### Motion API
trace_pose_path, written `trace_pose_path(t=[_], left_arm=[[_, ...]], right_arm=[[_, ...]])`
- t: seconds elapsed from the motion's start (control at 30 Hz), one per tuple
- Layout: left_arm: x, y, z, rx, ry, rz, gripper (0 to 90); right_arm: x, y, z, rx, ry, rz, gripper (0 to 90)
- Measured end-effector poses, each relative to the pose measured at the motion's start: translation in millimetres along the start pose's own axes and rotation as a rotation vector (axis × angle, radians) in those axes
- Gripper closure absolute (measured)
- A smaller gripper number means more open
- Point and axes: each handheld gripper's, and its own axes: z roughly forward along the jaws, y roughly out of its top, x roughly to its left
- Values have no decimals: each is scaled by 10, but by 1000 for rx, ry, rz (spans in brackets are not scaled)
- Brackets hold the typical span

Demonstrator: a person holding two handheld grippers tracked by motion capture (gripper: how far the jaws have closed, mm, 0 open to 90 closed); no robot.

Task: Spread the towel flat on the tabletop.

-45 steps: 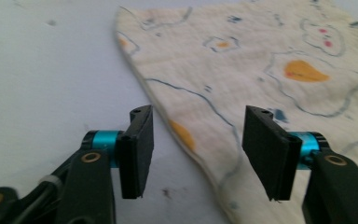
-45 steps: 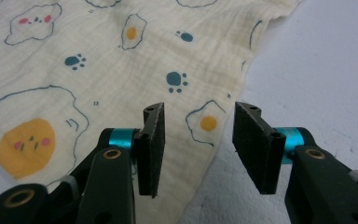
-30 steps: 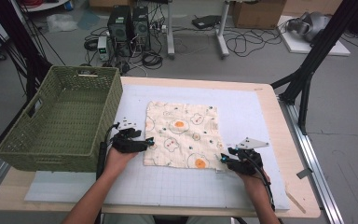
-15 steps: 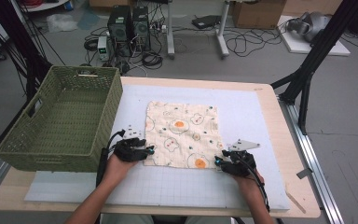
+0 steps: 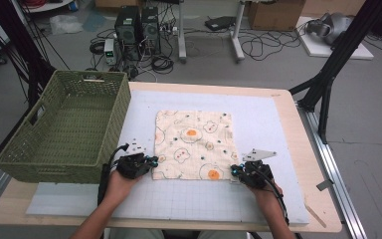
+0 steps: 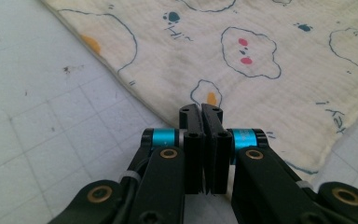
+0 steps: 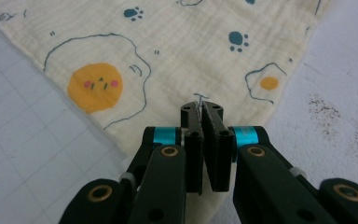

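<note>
So both the left gripper [image 5: 146, 163] and right gripper [image 5: 237, 171] just snapped their jaws together, each pinching a near corner of the egg-print cloth [image 5: 194, 143] lying flat mid-tabletop right of the green basket [image 5: 64, 124], so it looks ready to lift or fold.

Both near corners of the cloth [image 5: 194, 144] vanish under the closed tongs; whether fabric is pinched stays unclear.
</note>
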Motion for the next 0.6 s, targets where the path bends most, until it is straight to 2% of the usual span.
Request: trace_pose_path(t=[0.17,0.33,0.6], left_arm=[[7,-14,-38,-7,-7,-10,871],[19,-43,-87,-7,-25,-11,870],[17,-115,-185,10,-42,-17,870]], right_arm=[[-2,-9,-17,1,17,-3,880],[33,-40,-74,21,57,-14,883],[154,-81,-145,53,112,-43,884]])
